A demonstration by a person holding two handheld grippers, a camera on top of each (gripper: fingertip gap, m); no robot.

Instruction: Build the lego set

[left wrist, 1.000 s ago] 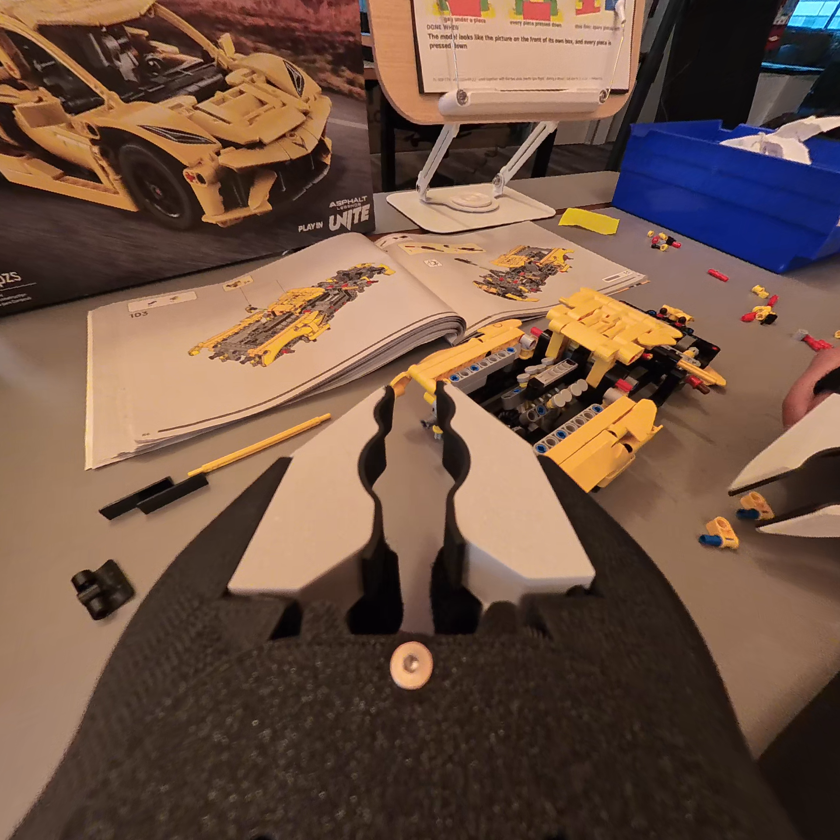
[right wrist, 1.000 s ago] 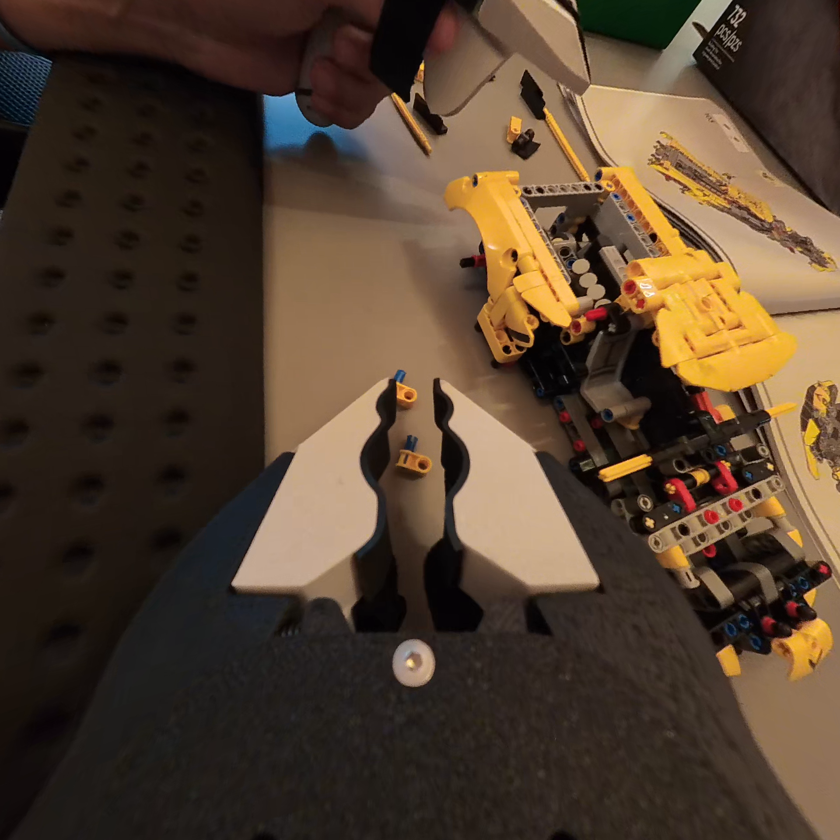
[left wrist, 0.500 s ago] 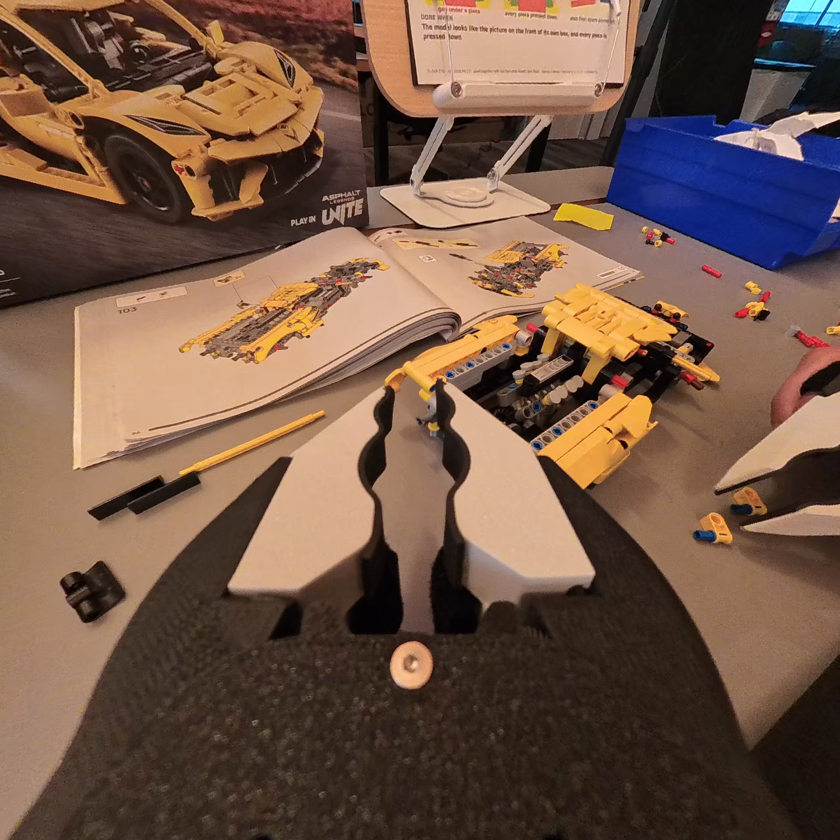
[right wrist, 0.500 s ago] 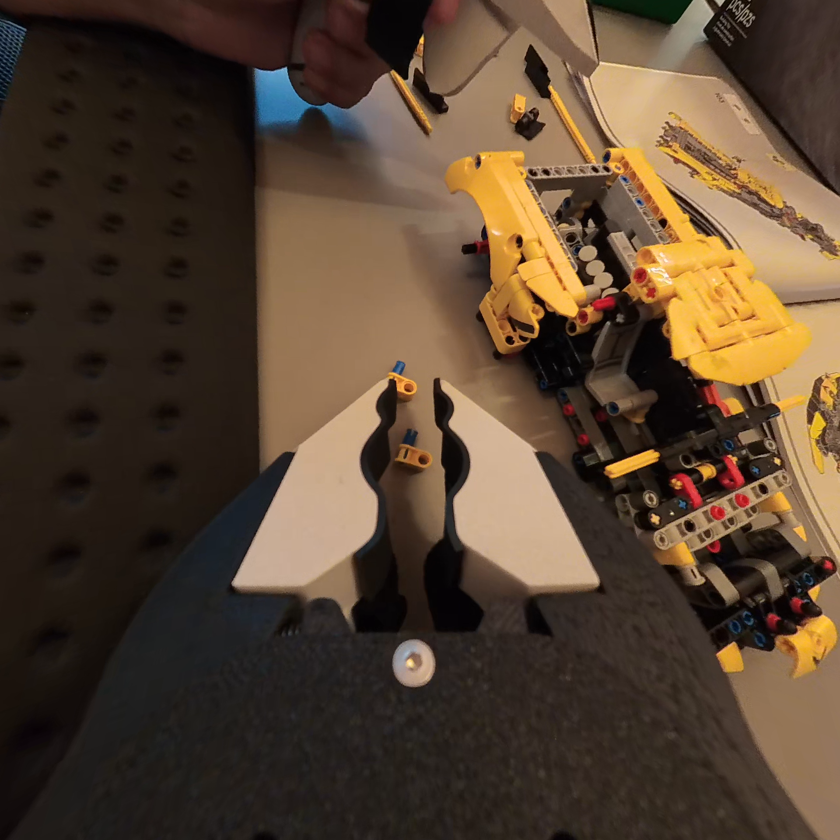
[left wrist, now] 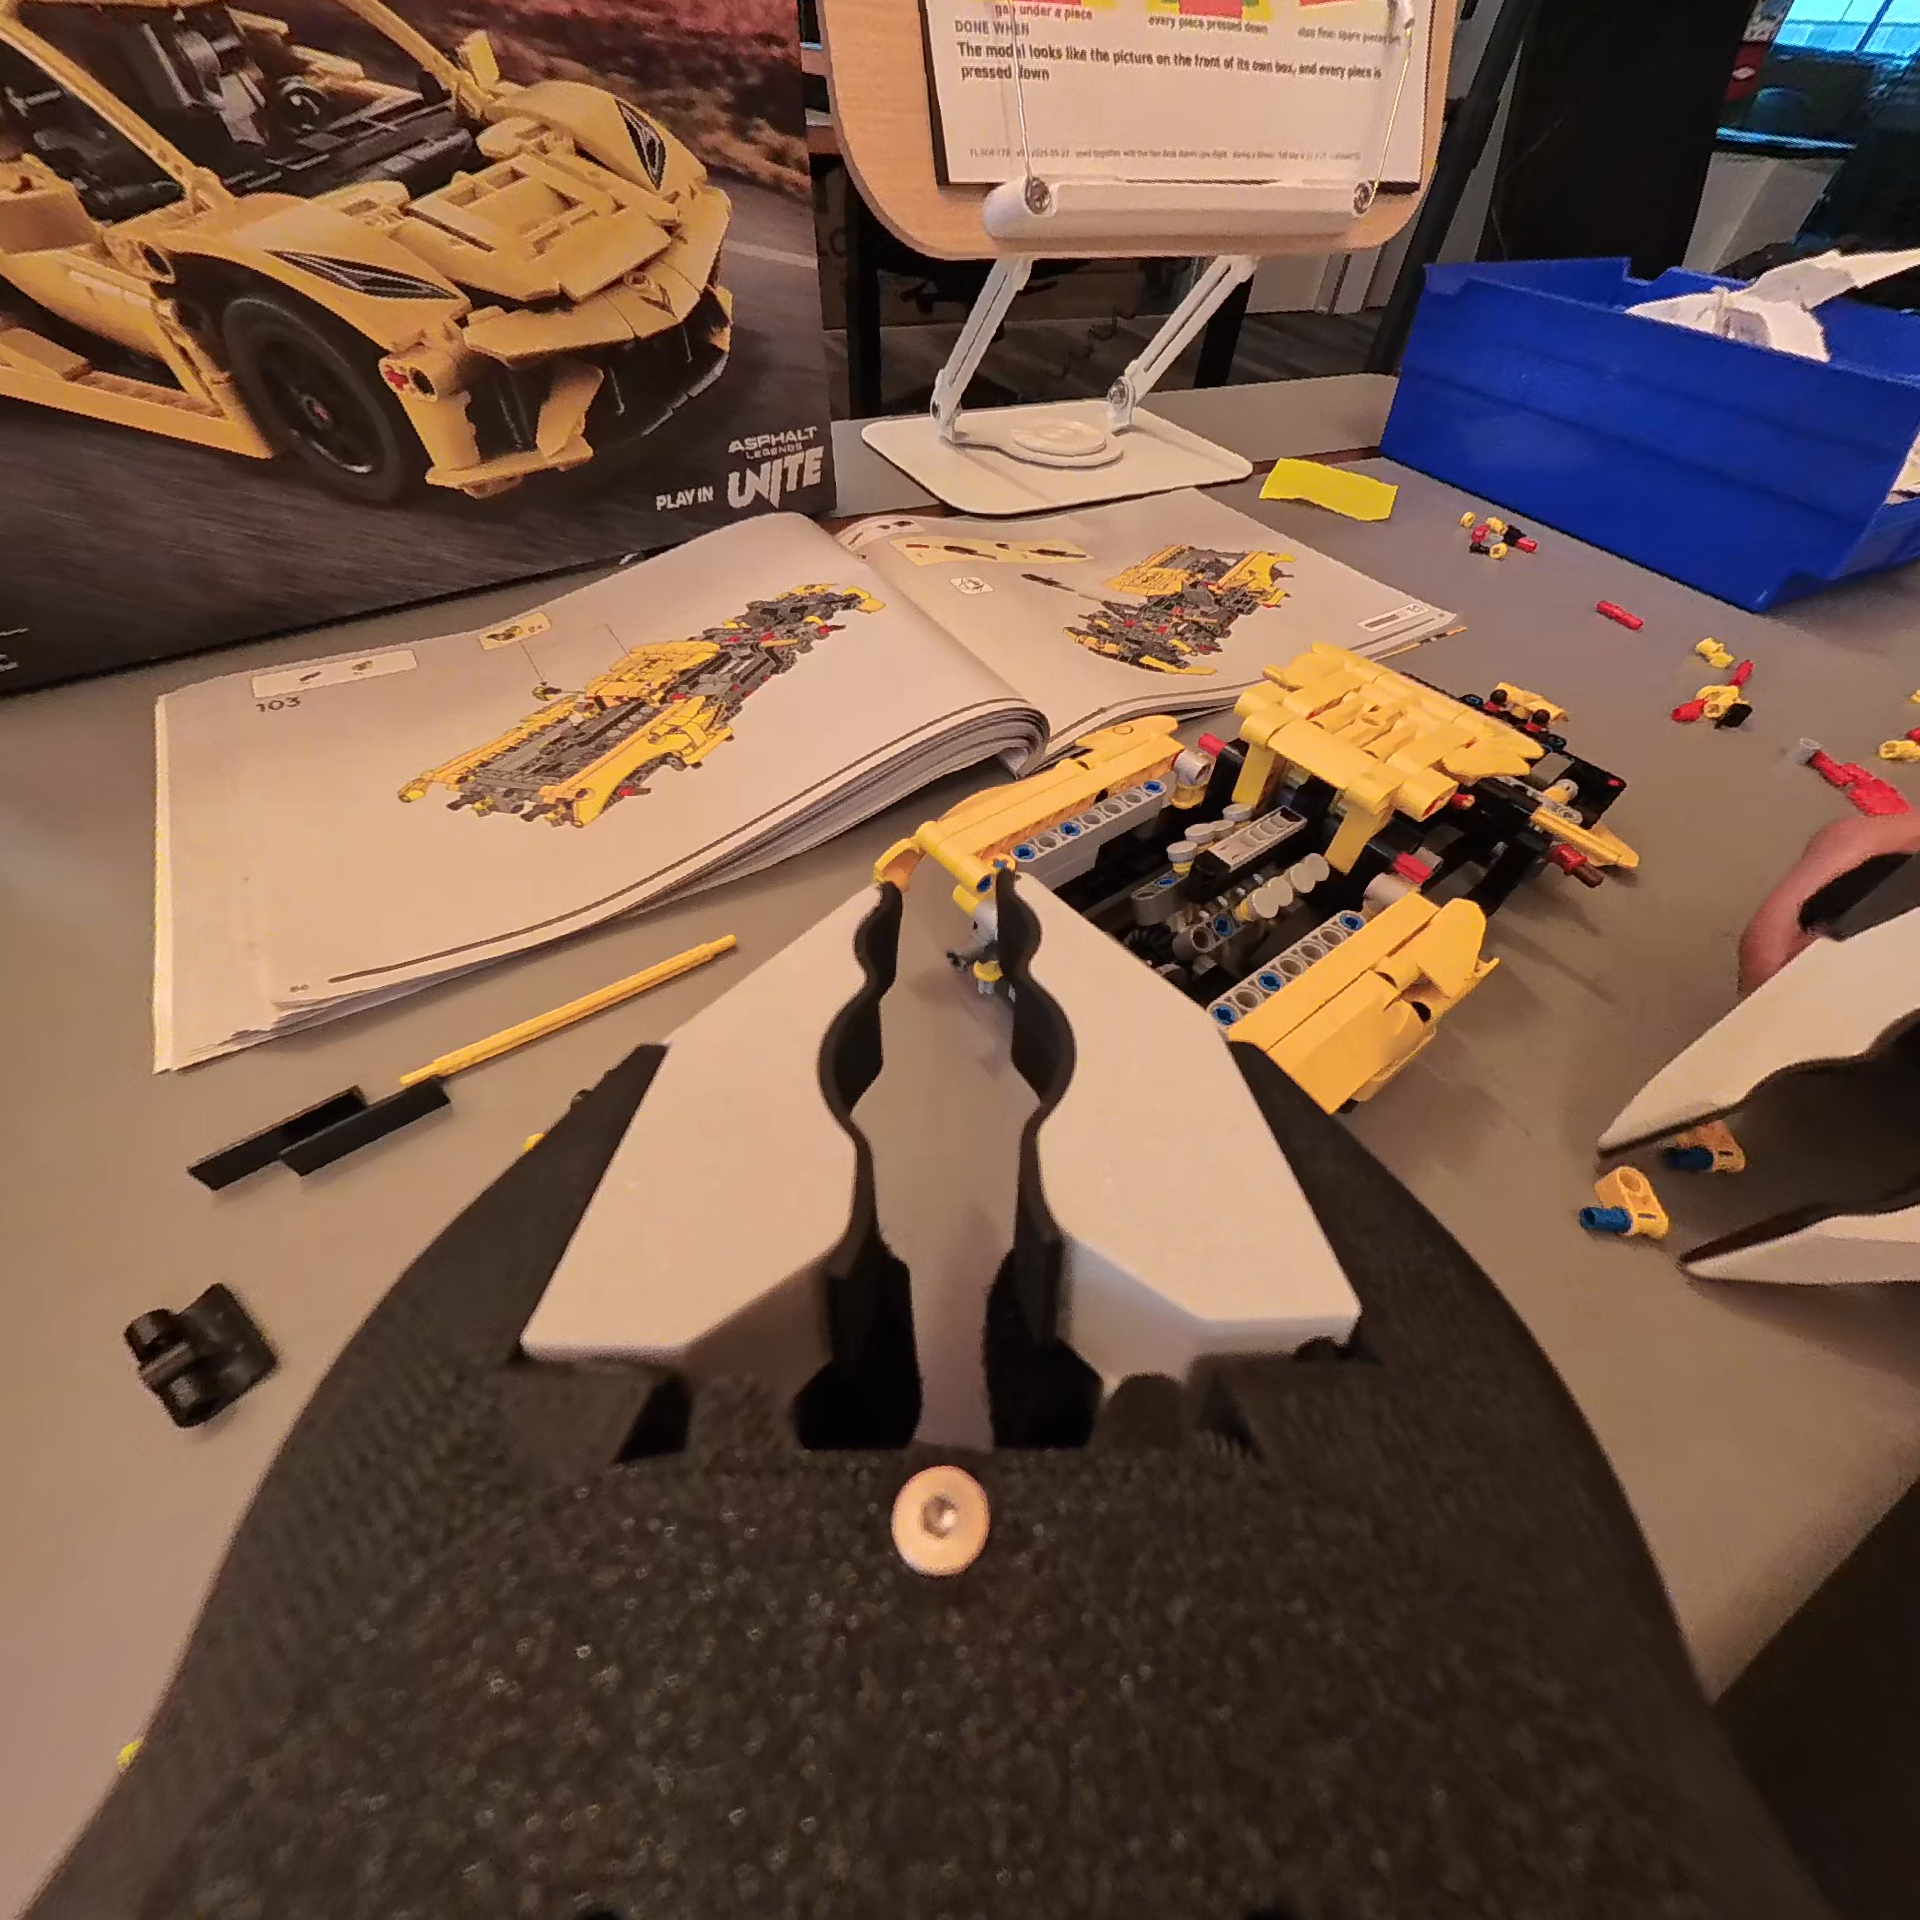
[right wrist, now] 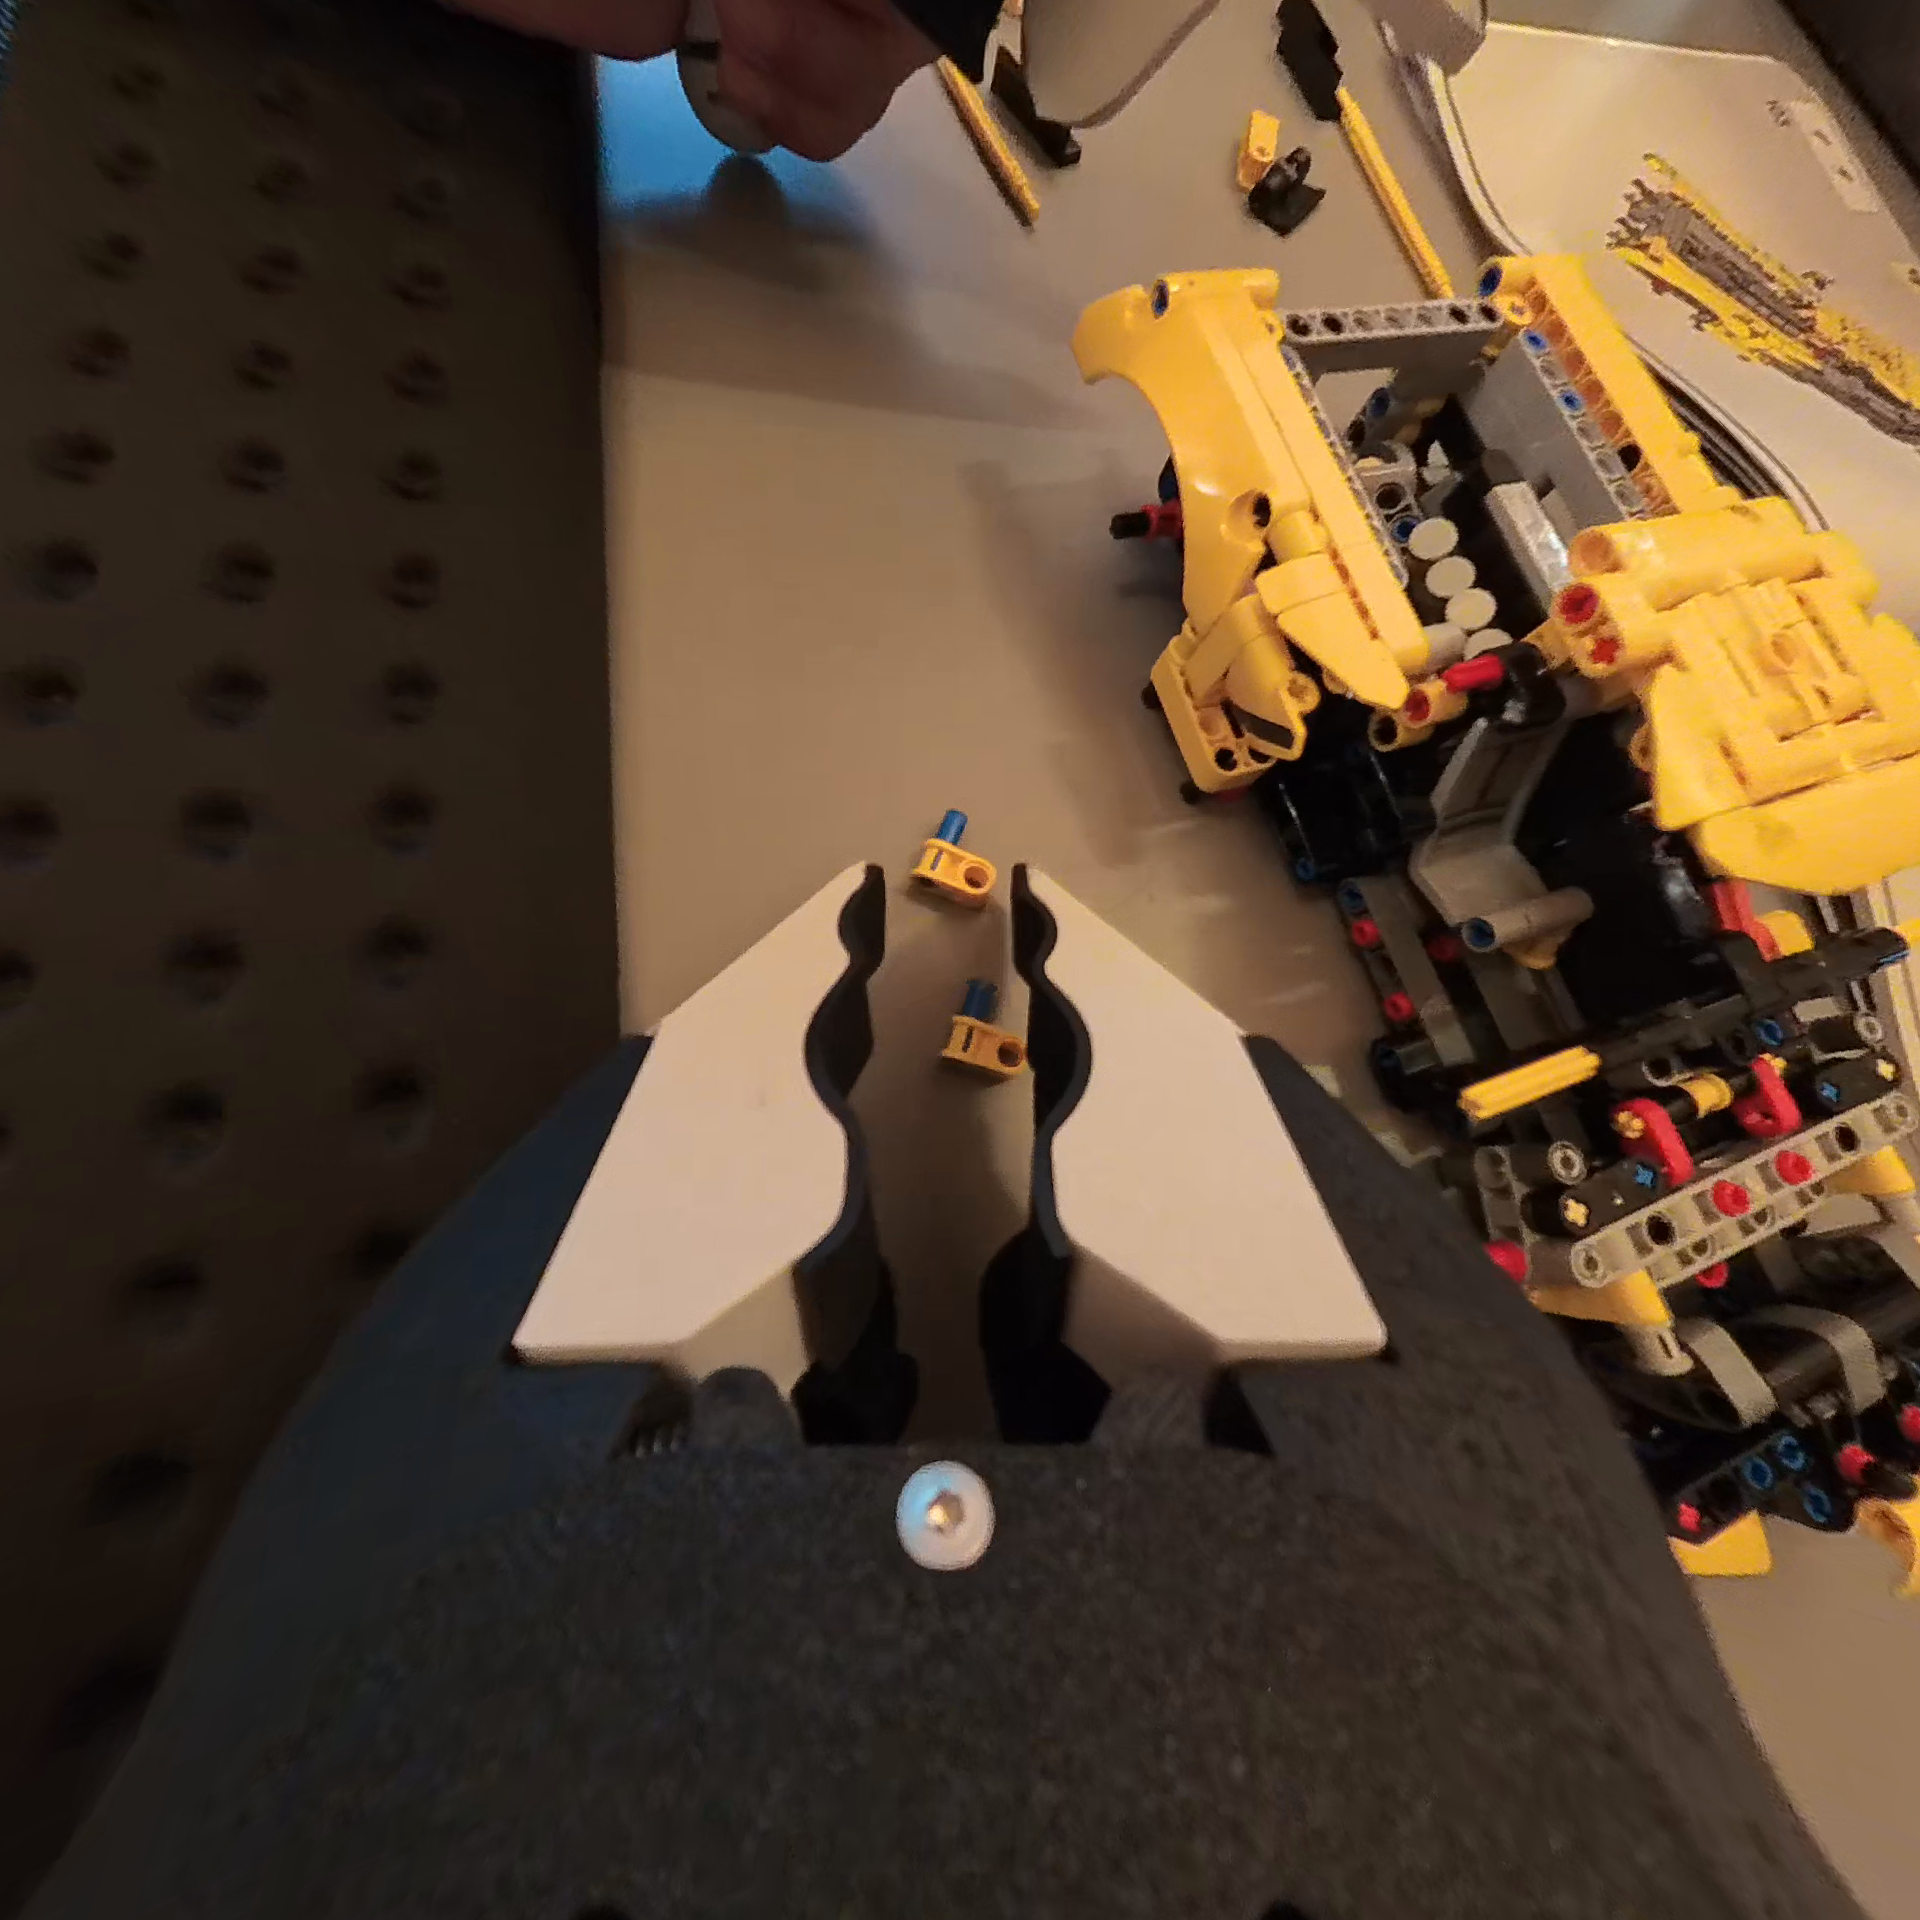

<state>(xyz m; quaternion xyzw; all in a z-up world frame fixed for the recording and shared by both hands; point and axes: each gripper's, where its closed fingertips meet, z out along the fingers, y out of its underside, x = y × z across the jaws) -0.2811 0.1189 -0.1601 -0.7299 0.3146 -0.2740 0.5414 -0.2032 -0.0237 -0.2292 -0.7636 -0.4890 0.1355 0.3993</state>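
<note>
1. Left gripper (left wrist: 943, 891) hovers over the near-left corner of the half-built yellow car (left wrist: 1340, 831), its jaws narrowly apart and holding nothing; the tips frame the model's near end without gripping it.
2. Left of it on the grey table (left wrist: 727, 1049) lie two black strips (left wrist: 322, 1132), a black connector (left wrist: 197, 1351) and a thin yellow axle (left wrist: 571, 1023). The open instruction book (left wrist: 582, 769) lies behind them, with the box (left wrist: 343, 260) standing at the far left.
3. The car sits mid-table, just right of the book; a blue bin (left wrist: 1621, 416) stands far right.
4. Right gripper (right wrist: 945, 883) hangs low over two small yellow connectors with blue pins. Its jaws are narrowly parted and empty, with the nearer connector (right wrist: 982, 1044) between the fingers and the farther one (right wrist: 951, 862) just past the tips.
5. Risks, as I judge them: closing here could pinch the nearer piece askew, since it lies close against one finger (right wrist: 1049, 1039), and flick it away. The tips could also knock the farther piece off toward the table's edge. The left gripper might shift the unheld car.
</note>
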